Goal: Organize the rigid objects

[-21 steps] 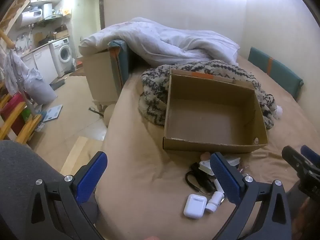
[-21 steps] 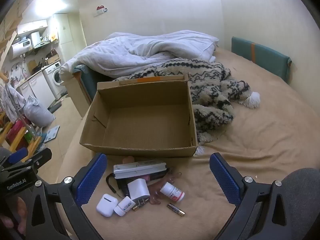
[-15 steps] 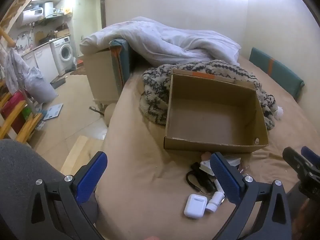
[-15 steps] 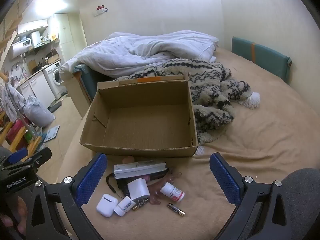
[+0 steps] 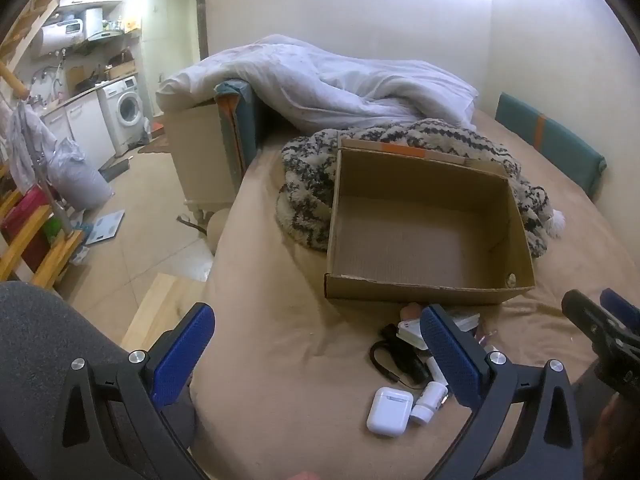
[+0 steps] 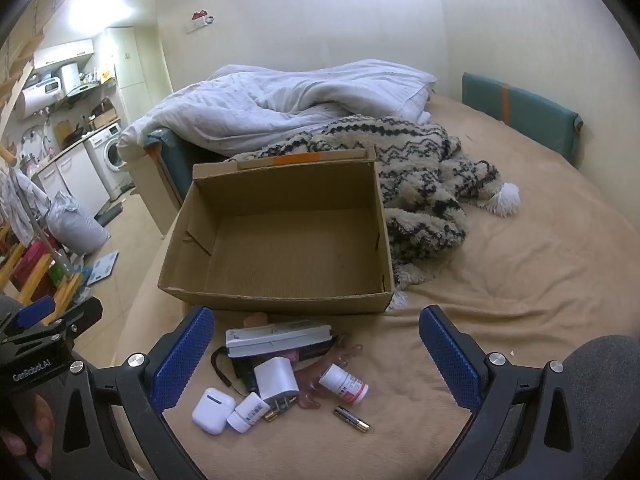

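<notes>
Nothing has shifted since the earlier frames. Left gripper [image 5: 318, 356] and right gripper [image 6: 316, 356] both gape fully, empty, over the tan bedsheet [image 6: 500, 300]. Small items [image 6: 280, 380] lie just ahead; "GenRobot.AI" reads leftward. Beyond, the empty cardboard box [image 6: 280, 298], then rumpled duvet [image 6: 280, 108].

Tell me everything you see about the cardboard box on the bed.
The cardboard box is brown corrugated board, open at the top and empty inside. Its far flap carries a strip of orange tape, and the near rim looks slightly torn. It sits upright on the tan bed cover. A patterned fleece blanket lies against its far and right sides. Small items lie just in front of its near wall.
</notes>
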### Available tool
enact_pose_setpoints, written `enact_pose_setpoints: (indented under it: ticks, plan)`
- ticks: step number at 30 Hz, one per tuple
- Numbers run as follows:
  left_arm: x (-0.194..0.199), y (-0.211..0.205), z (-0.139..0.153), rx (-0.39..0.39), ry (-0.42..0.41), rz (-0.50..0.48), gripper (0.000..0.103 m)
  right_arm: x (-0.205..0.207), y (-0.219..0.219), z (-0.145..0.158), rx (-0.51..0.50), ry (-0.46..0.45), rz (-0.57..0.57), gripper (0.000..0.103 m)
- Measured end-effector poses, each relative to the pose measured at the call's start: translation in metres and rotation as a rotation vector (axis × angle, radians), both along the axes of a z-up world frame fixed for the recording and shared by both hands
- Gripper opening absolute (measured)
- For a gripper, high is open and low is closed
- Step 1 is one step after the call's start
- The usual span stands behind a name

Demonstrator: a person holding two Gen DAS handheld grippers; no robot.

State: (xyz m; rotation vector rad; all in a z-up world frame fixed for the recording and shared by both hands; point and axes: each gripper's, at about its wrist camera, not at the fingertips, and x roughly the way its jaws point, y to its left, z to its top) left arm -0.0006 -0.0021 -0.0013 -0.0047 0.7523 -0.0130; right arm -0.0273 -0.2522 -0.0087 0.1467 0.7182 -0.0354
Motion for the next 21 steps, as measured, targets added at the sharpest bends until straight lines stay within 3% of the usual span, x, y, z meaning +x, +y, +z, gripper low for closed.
enact_pose_setpoints:
  ticks: [21]
  plan:
    - [-0.0041,-0.0001,0.0020,0.002,0.001,-0.013,0.103,0.0002,0.0005,-0.0012,0.000,0.001,0.000,0.103]
